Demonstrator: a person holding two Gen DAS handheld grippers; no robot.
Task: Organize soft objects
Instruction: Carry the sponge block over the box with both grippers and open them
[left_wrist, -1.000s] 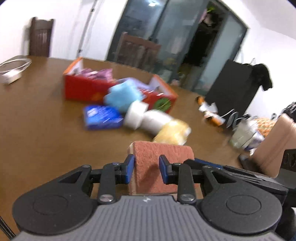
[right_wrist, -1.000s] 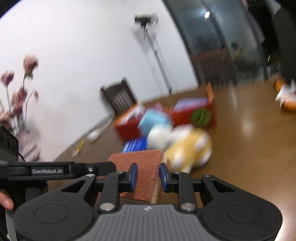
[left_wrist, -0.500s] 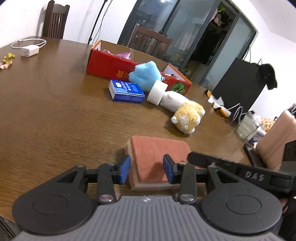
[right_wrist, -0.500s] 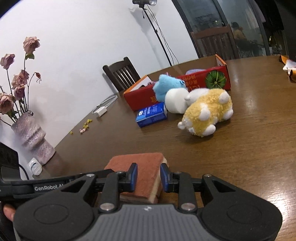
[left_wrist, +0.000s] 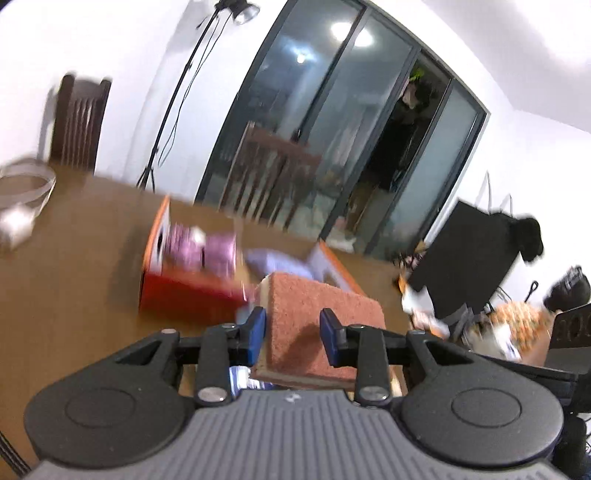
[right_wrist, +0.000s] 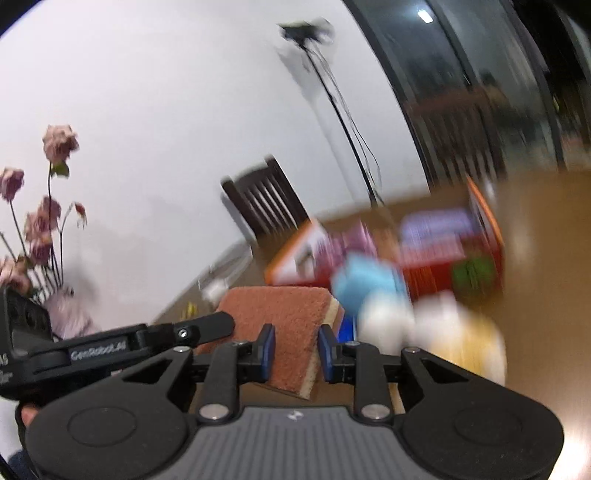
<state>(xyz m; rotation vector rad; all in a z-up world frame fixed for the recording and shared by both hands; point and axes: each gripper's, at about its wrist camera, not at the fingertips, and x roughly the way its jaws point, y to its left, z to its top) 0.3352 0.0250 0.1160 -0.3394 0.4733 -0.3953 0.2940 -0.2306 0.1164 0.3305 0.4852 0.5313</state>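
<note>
Sponge (left_wrist: 317, 325) carried by two grippers above the wooden table (left_wrist: 74, 266).
Rust-topped and cream-backed, it is off the surface, in front of the red box (left_wrist: 184, 291). Left gripper (left_wrist: 292, 334) has just been closing, sponge between its blue pads; right gripper (right_wrist: 295, 352) is nearly closed, pinching the sponge's other edge. Blue plush (right_wrist: 365, 284) and yellow plush (right_wrist: 465, 350) lie blurred nearby.

I see a rust-orange sponge (left_wrist: 321, 325) with a pale yellow underside, a red box (left_wrist: 184, 291), and a brown surface (left_wrist: 74, 258).
</note>
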